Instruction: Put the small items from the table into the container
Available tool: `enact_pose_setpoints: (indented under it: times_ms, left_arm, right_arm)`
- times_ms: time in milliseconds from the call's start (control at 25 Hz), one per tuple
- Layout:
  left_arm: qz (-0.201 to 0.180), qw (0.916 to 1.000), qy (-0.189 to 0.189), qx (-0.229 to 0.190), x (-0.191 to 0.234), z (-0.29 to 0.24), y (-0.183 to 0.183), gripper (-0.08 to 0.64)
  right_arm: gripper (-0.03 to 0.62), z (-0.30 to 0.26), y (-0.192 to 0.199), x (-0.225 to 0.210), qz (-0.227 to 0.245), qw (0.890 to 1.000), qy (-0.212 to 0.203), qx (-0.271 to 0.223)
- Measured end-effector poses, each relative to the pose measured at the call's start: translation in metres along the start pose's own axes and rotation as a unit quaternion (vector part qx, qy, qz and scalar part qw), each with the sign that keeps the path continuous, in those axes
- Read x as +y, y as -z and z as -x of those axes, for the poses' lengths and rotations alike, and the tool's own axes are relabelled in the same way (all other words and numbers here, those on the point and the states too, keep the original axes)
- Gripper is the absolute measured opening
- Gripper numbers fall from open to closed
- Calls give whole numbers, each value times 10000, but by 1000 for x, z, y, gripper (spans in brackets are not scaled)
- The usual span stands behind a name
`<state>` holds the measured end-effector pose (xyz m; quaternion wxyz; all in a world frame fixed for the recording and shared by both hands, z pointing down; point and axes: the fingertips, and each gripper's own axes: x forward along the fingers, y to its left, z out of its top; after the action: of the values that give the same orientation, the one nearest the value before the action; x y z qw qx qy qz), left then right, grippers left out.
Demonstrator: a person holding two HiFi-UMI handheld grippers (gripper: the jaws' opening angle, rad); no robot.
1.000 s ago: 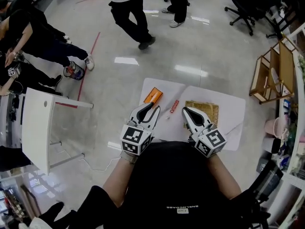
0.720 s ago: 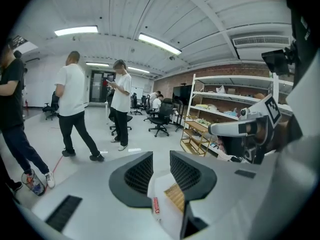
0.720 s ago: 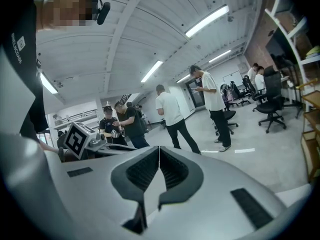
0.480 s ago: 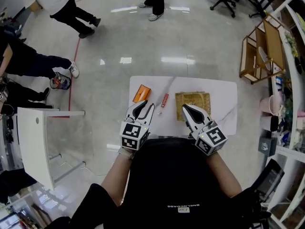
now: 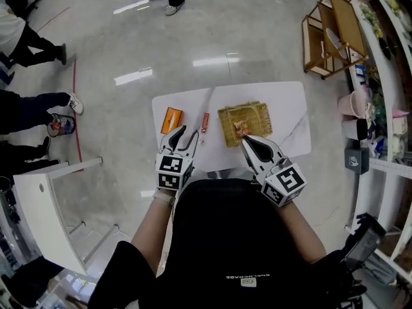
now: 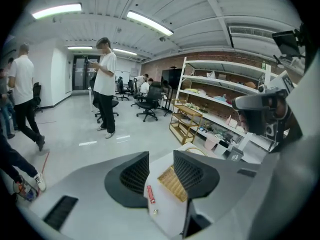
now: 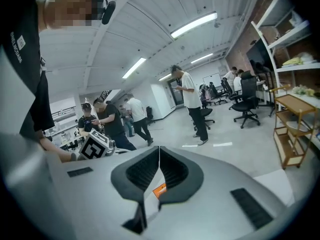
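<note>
**Figure: approach to the first pick-up.** Compared with the frame a second earlier, both grippers have sunk toward the near edge of the white table. The left gripper has dropped the more and now points more steeply down at the tabletop.

- **Left gripper.** Its jaws are opening and stand about half apart, with nothing held. The pads press on no object, and only the tabletop shows through the gap in the left gripper view.
- **Right gripper.** The right gripper is closed to a thin slit and is empty.
- **Loose items.** A slim red stick-shaped item lies just ahead of the left gripper's tips. An orange packet lies ahead and slightly to the outer side of those tips. In the left gripper view a tiny pale object sits just on the near side of the red stick; what it is cannot be told.
- **Container.** A shallow woven tray lies directly ahead of the right gripper, beside the left gripper's inner jaw line. Whether it already holds anything cannot be told.

All the small items rest on the table, so the task appears to be at its start. The opening jaws and the descent suggest a first grasp, most likely of the red stick. It lies flat and thin, so the jaws would need to straddle it close to the table surface.
</note>
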<state>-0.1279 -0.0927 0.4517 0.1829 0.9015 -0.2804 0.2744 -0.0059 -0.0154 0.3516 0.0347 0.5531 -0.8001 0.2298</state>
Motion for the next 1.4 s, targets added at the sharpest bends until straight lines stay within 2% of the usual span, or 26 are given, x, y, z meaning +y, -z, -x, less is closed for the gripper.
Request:
enact_pose_setpoints:
  times_ms: [520, 1200, 1400]
  left_arm:
    - [-131, 9950, 403, 904, 4, -61, 64, 161]
    - [-191, 9762, 697, 2047, -4, -126, 186, 207]
    - [-257, 9681, 779, 2366, -8, -141, 220, 215]
  right_arm:
    - [11, 14, 18, -9, -287, 9985, 426, 176]
    - [11, 15, 79, -15, -552, 9952, 485, 641]
    - [11, 14, 101, -22, -700, 9932, 528, 769]
